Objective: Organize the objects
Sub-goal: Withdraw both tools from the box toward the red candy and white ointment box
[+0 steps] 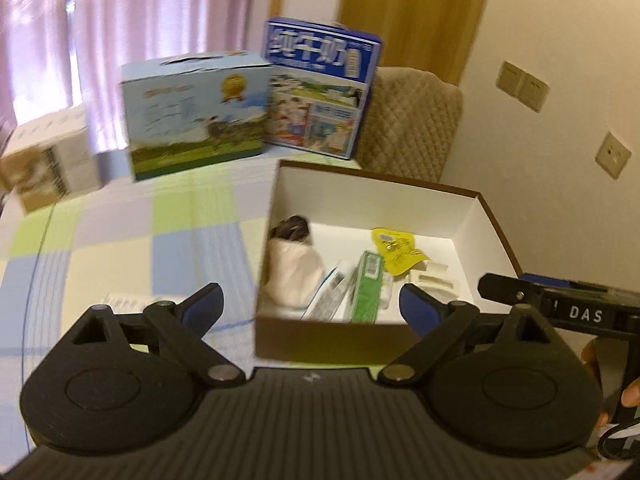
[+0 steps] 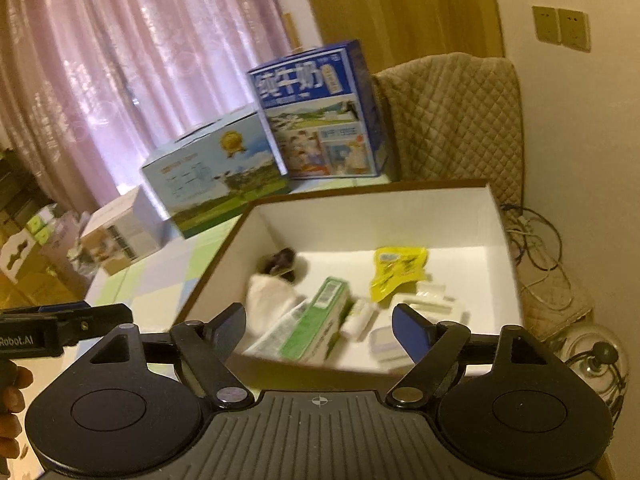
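A: Where the left wrist view is checked, the left tool [image 1: 312, 306] is seen spread apart, nothing held, before the brown box [image 1: 496, 216] on the checked surface [image 1: 120, 236].
B: Right wrist view: right tool [image 2: 318, 322] likewise spread, empty; green carton [image 2: 320, 324] and yellow packet [image 2: 396, 270] are seen inside.

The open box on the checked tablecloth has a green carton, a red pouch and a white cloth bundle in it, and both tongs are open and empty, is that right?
Not quite: the pouch is yellow, not red, as the right wrist view shows. The rest holds: the open box on the checked tablecloth holds the green carton and white cloth bundle, and both the left tongs and right tongs are open and empty.
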A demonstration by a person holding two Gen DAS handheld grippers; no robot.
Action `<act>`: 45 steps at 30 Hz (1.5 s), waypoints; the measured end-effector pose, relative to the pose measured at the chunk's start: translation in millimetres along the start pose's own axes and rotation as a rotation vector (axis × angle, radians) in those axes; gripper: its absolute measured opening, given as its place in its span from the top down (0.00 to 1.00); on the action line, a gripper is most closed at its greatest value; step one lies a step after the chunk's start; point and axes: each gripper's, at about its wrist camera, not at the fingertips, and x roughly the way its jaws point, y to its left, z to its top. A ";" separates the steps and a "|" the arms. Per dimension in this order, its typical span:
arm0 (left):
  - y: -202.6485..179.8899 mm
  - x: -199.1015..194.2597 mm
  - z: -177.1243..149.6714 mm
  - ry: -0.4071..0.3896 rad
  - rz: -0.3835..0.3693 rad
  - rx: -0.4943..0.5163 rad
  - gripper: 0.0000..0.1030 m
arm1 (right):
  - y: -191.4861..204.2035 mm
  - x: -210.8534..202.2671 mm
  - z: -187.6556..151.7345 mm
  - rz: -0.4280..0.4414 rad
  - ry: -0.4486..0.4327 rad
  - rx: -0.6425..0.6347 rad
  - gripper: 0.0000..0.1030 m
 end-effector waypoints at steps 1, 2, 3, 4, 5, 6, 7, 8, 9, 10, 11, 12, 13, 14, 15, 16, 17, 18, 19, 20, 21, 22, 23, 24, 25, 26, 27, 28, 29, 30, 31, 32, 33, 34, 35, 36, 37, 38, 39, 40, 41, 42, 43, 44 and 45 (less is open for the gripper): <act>5.4 -6.1 -4.6 0.001 0.011 -0.015 0.09 | 4.3 -2.5 -4.4 0.006 0.003 -0.004 0.25; 12.1 -14.0 -10.7 -0.007 0.025 -0.031 0.08 | 8.8 -4.7 -9.4 0.014 0.008 -0.010 0.25; 18.2 -21.5 -16.4 -0.014 0.039 -0.044 0.07 | 13.3 -5.6 -14.0 0.023 0.015 -0.017 0.25; 24.0 -27.7 -20.8 -0.015 0.050 -0.055 0.06 | 18.4 -6.4 -19.2 0.032 0.025 -0.022 0.25; 30.3 -34.1 -25.9 -0.016 0.065 -0.070 0.06 | 23.1 -6.7 -23.7 0.039 0.034 -0.026 0.25; 36.2 -40.8 -31.5 -0.016 0.084 -0.086 0.06 | 27.1 -6.7 -28.2 0.048 0.043 -0.029 0.25; 41.7 -46.3 -35.7 -0.013 0.096 -0.097 0.06 | 31.8 -6.5 -32.9 0.058 0.052 -0.035 0.25; 46.1 -51.2 -40.0 -0.013 0.107 -0.105 0.06 | 36.0 -6.2 -37.7 0.065 0.061 -0.039 0.25; 50.1 -57.1 -44.5 -0.014 0.116 -0.113 0.06 | 40.1 -5.9 -42.5 0.070 0.069 -0.043 0.25; 53.8 -62.9 -49.0 -0.013 0.125 -0.121 0.06 | 44.1 -5.7 -47.0 0.075 0.076 -0.047 0.25; 56.6 -68.3 -53.7 -0.011 0.131 -0.126 0.06 | 47.2 -5.8 -51.6 0.080 0.082 -0.047 0.25; 59.2 -73.7 -58.2 -0.012 0.137 -0.130 0.06 | 50.8 -5.4 -55.6 0.086 0.089 -0.045 0.25; 61.3 -78.5 -62.8 -0.013 0.144 -0.135 0.06 | 53.0 -5.2 -59.2 0.092 0.095 -0.044 0.25; 63.5 -83.6 -67.8 -0.012 0.153 -0.141 0.06 | 56.1 -5.2 -62.8 0.099 0.101 -0.044 0.25; 65.0 -87.1 -71.8 -0.010 0.158 -0.146 0.06 | 59.0 -5.5 -65.9 0.104 0.106 -0.045 0.25; 66.0 -89.7 -75.7 -0.008 0.160 -0.151 0.06 | 62.0 -6.0 -69.0 0.110 0.111 -0.048 0.25; 67.5 -92.6 -80.4 -0.007 0.166 -0.161 0.06 | 65.0 -6.4 -72.2 0.115 0.116 -0.049 0.25; 68.4 -93.9 -84.6 -0.003 0.172 -0.169 0.06 | 67.6 -6.6 -74.7 0.121 0.122 -0.048 0.25; 69.7 -95.2 -89.0 0.004 0.178 -0.177 0.06 | 70.3 -7.0 -77.4 0.132 0.131 -0.046 0.25; 71.1 -95.9 -92.8 0.011 0.183 -0.183 0.06 | 72.3 -7.6 -79.5 0.141 0.137 -0.045 0.25; 72.7 -96.6 -96.8 0.020 0.191 -0.191 0.06 | 74.7 -8.3 -81.2 0.147 0.142 -0.047 0.25; 73.5 -97.7 -100.1 0.027 0.198 -0.196 0.06 | 77.2 -9.2 -82.9 0.150 0.144 -0.054 0.25; 74.5 -98.5 -103.4 0.031 0.204 -0.201 0.06 | 79.7 -10.3 -84.4 0.152 0.143 -0.061 0.25; 75.1 -99.3 -106.2 0.036 0.209 -0.203 0.06 | 81.7 -11.7 -85.8 0.152 0.143 -0.066 0.25; 75.4 -99.6 -108.2 0.040 0.216 -0.205 0.06 | 83.7 -12.9 -87.2 0.154 0.145 -0.070 0.25; 75.7 -100.7 -110.8 0.043 0.224 -0.207 0.06 | 85.2 -13.6 -88.4 0.156 0.148 -0.069 0.25; 76.0 -101.7 -112.9 0.046 0.230 -0.209 0.06 | 86.3 -14.2 -89.6 0.158 0.152 -0.067 0.25; 75.8 -102.7 -114.7 0.048 0.235 -0.209 0.06 | 87.5 -15.0 -90.9 0.161 0.155 -0.064 0.25; 75.7 -103.8 -116.3 0.048 0.241 -0.208 0.06 | 88.9 -15.9 -92.2 0.163 0.158 -0.063 0.25; 75.4 -105.0 -118.1 0.048 0.248 -0.206 0.06 | 90.2 -16.2 -93.1 0.164 0.160 -0.064 0.25; 75.3 -106.2 -120.3 0.047 0.252 -0.204 0.06 | 91.5 -16.6 -93.8 0.165 0.161 -0.067 0.25; 75.3 -106.4 -121.2 0.049 0.255 -0.205 0.06 | 93.2 -16.7 -94.9 0.165 0.163 -0.071 0.25; 75.7 -106.8 -122.9 0.051 0.257 -0.206 0.06 | 94.9 -16.5 -96.1 0.166 0.165 -0.075 0.25; 76.3 -107.1 -124.5 0.053 0.258 -0.209 0.06 | 96.4 -16.0 -97.2 0.166 0.167 -0.080 0.25; 77.4 -106.9 -126.1 0.057 0.259 -0.211 0.06 | 98.0 -15.2 -98.2 0.166 0.169 -0.085 0.25; 78.4 -107.1 -128.3 0.061 0.261 -0.215 0.06 | 99.6 -14.3 -99.4 0.164 0.172 -0.089 0.25; 79.5 -106.8 -129.7 0.065 0.262 -0.217 0.06 | 101.2 -13.1 -100.4 0.164 0.174 -0.093 0.25; 80.4 -106.9 -131.2 0.068 0.264 -0.219 0.06 | 103.0 -11.9 -101.5 0.166 0.176 -0.098 0.25; 81.8 -106.9 -133.2 0.071 0.267 -0.221 0.06 | 104.5 -10.5 -102.5 0.166 0.180 -0.103 0.25; 83.2 -107.6 -135.3 0.075 0.268 -0.221 0.06 | 106.2 -8.6 -103.7 0.165 0.185 -0.107 0.25; 84.8 -108.0 -137.5 0.078 0.270 -0.222 0.06 | 107.7 -6.5 -104.9 0.165 0.189 -0.111 0.25; 86.4 -108.2 -139.4 0.080 0.274 -0.223 0.06 | 109.1 -4.6 -106.0 0.166 0.192 -0.115 0.25; 87.5 -107.9 -140.6 0.080 0.282 -0.224 0.06 | 110.6 -2.6 -107.4 0.168 0.197 -0.118 0.25; 89.5 -107.5 -141.8 0.081 0.294 -0.225 0.06 | 112.3 -0.5 -109.1 0.168 0.203 -0.122 0.25; 91.5 -107.2 -143.2 0.083 0.306 -0.229 0.06 | 113.9 1.7 -110.7 0.168 0.207 -0.126 0.25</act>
